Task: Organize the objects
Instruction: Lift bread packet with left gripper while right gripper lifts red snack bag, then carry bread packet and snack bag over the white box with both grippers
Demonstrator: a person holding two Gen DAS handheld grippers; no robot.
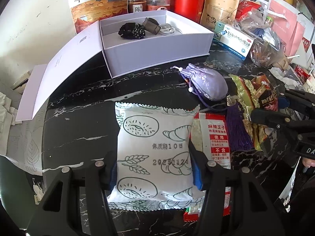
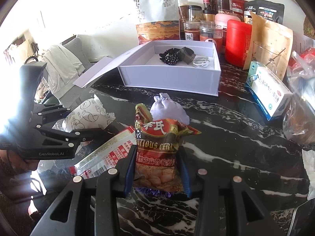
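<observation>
My left gripper (image 1: 152, 169) is shut on a white bread packet (image 1: 155, 149) printed with pastry drawings; it also shows in the right wrist view (image 2: 86, 116). My right gripper (image 2: 157, 169) is shut on a brown and gold cereal packet (image 2: 157, 147), seen at the right in the left wrist view (image 1: 256, 106). A lilac drawstring pouch (image 1: 206, 82) with a purple tassel (image 1: 237, 129) lies between them. A red and white spicy-snack packet (image 1: 217, 137) lies beside the bread packet. An open white box (image 1: 157, 45) at the back holds black hair ties (image 1: 132, 31), a small dark case and a white cable.
The box lid (image 1: 53, 74) lies open to the left. Behind the box stand jars, a red canister (image 1: 189, 4) and paper pouches. A white and blue medicine box (image 1: 234, 41) and plastic bags (image 1: 263, 39) lie at the right. The black marble table (image 1: 78, 125) ends at the left.
</observation>
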